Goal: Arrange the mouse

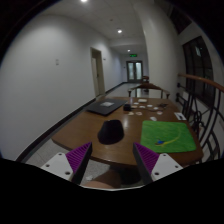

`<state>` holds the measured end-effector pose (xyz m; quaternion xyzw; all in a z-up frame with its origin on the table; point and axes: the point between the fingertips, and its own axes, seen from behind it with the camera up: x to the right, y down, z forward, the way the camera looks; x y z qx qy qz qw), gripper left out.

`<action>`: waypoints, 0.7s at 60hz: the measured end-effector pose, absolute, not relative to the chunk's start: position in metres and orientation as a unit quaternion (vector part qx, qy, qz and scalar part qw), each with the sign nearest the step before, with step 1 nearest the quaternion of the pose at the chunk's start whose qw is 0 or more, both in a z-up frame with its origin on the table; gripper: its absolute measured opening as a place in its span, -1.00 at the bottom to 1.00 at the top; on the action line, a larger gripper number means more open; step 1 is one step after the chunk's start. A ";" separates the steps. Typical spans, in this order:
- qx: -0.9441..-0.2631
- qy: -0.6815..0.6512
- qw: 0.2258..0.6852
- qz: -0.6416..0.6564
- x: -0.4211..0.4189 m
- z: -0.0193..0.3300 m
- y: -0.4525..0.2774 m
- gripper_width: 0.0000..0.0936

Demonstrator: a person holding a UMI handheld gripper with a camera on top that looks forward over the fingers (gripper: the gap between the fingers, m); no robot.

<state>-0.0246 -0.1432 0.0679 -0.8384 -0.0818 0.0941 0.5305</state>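
Observation:
A dark mouse (pixel 111 131) lies near the middle of the brown wooden table (pixel 85 128), left of a green mouse mat (pixel 169 136). My gripper (pixel 113 158) hangs above the table's near edge, short of the mouse. Its two fingers with purple pads (pixel 76 157) stand wide apart with nothing between them. The mouse lies beyond the fingers, roughly centred between them.
A closed grey laptop (pixel 105 106) lies on the far left part of the table. Small items (pixel 181 116) lie at the far right by the mat. Chairs (pixel 150 93) stand behind the table and a railing (pixel 200 95) at right. A corridor runs beyond.

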 end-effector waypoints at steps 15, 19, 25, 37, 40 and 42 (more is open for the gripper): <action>-0.854 -0.102 0.503 0.080 -0.081 0.027 -0.059 0.80; -0.858 -0.097 0.501 0.064 -0.080 0.022 -0.044 0.80; -0.863 -0.086 0.496 0.050 -0.082 0.016 -0.009 0.80; -0.868 -0.088 0.489 0.022 -0.087 0.007 0.035 0.30; -0.865 -0.090 0.493 0.021 -0.088 0.007 0.040 0.07; -0.863 -0.093 0.495 0.023 -0.090 0.008 0.041 -0.09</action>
